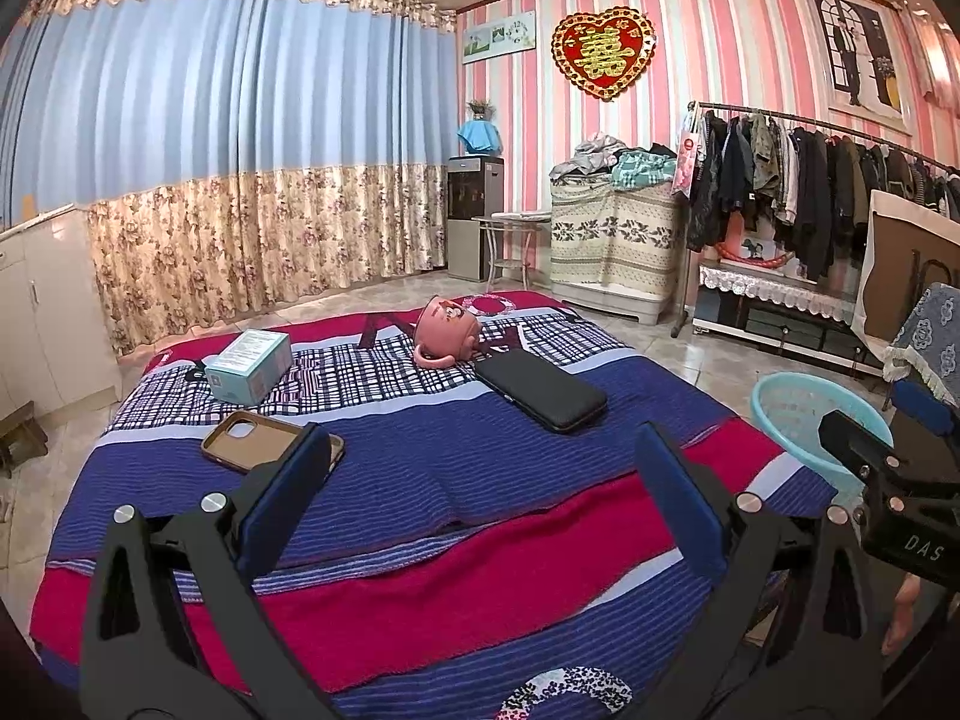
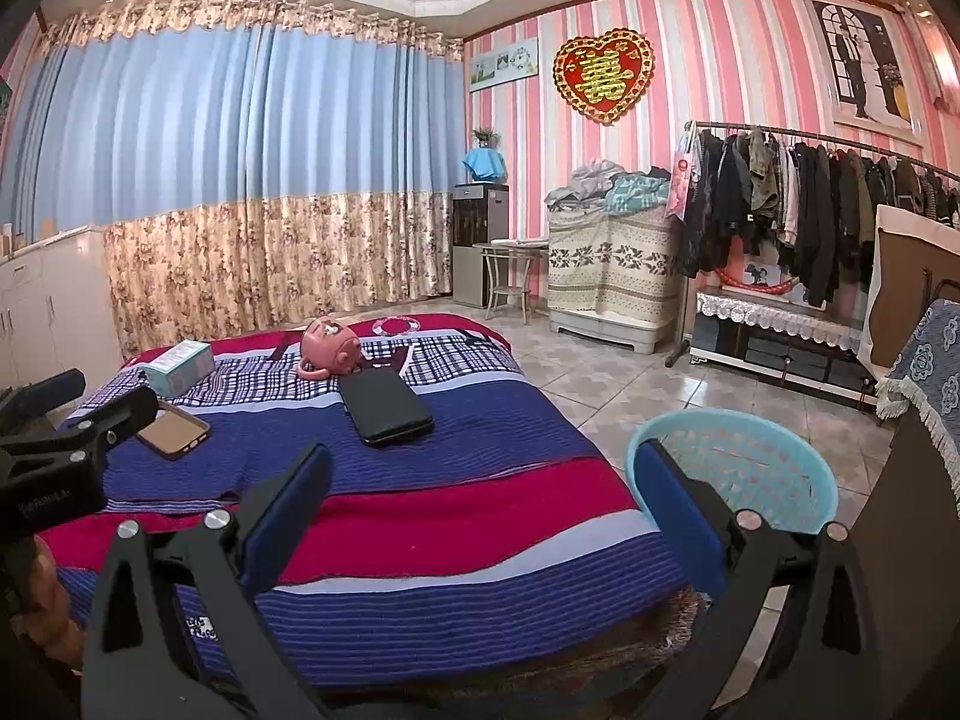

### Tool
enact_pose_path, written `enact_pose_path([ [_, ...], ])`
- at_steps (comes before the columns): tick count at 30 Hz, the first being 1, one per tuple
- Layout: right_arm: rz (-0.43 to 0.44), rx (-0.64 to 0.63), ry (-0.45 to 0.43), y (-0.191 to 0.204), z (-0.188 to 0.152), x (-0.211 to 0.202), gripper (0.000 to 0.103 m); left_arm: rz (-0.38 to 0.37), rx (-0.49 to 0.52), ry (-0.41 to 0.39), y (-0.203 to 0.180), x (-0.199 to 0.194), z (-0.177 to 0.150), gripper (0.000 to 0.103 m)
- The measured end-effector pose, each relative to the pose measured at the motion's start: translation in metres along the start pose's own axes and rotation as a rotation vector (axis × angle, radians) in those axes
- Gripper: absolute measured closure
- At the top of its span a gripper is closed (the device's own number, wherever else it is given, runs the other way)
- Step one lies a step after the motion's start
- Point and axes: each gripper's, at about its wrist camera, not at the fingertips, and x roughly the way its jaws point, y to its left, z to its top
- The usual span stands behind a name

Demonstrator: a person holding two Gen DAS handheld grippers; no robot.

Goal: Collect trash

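A low surface covered by a striped blue, red and white blanket (image 1: 456, 468) holds a light blue carton (image 1: 249, 366), a pink mug lying on its side (image 1: 447, 330), a brown phone case (image 1: 264, 441) and a black pouch (image 1: 540, 390). A light blue plastic basket (image 1: 804, 420) stands on the floor to the right; it also shows in the right wrist view (image 2: 738, 468). My left gripper (image 1: 480, 498) is open and empty above the blanket's near half. My right gripper (image 2: 486, 510) is open and empty over the blanket's right edge, beside the basket.
A clothes rack (image 1: 810, 180) with dark garments and a low cabinet stand at the right wall. A covered chest (image 1: 612, 240), a small table and a water dispenser (image 1: 474, 216) stand at the back. White cabinets (image 1: 36, 312) are on the left. Tiled floor surrounds the blanket.
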Motion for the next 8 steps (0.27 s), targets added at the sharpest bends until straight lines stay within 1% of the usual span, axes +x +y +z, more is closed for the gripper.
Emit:
enact_pose_path([
  [8,0.001,0.0,0.001,0.0,0.0005,0.0001,0.005,0.001,-0.001,0.002,0.0001,-0.0002,-0.0006,0.005],
])
